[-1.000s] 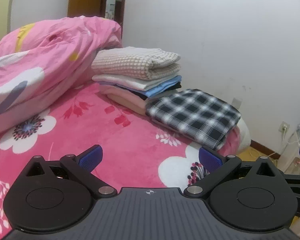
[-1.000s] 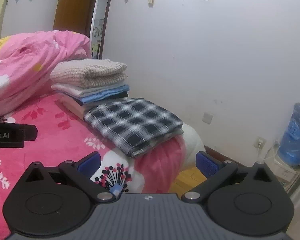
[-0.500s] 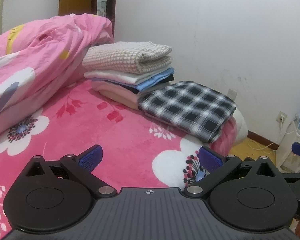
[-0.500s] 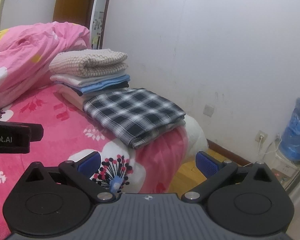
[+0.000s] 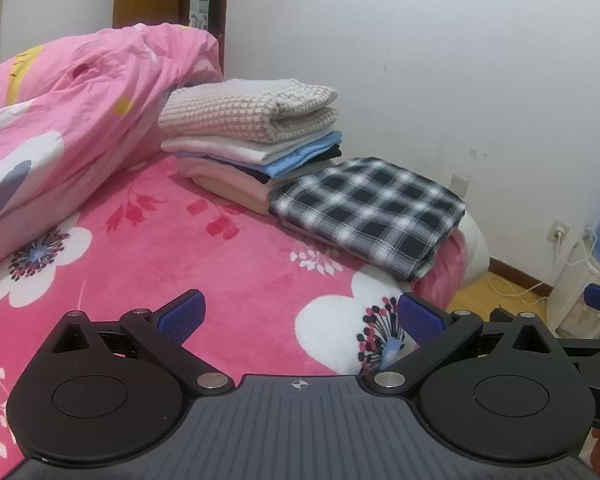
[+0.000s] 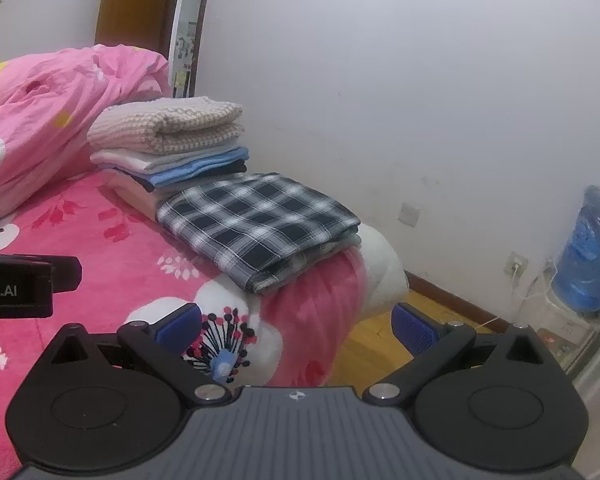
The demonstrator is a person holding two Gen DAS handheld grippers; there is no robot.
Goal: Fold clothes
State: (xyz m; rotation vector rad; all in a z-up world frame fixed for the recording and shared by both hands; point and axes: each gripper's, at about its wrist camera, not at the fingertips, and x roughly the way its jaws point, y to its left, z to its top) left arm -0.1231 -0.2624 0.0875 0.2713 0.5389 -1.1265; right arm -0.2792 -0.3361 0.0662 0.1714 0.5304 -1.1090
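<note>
Pink bed (image 5: 228, 272) bears folded plaid shirt (image 5: 372, 208); tools spread.

A stack of folded clothes (image 5: 256, 140) sits on the bed (image 5: 220, 264) toward its far edge, with a folded shirt (image 5: 372, 212) lying just beside it at the bed's far right corner. A bunched quilt (image 5: 72, 120) is heaped along the left side. A water bottle (image 6: 590, 256) stands against the wall (image 6: 420, 100), right of the bed.

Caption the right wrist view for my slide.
Open right gripper faces a folded plaid shirt beside a clothes stack on the bed.
</note>
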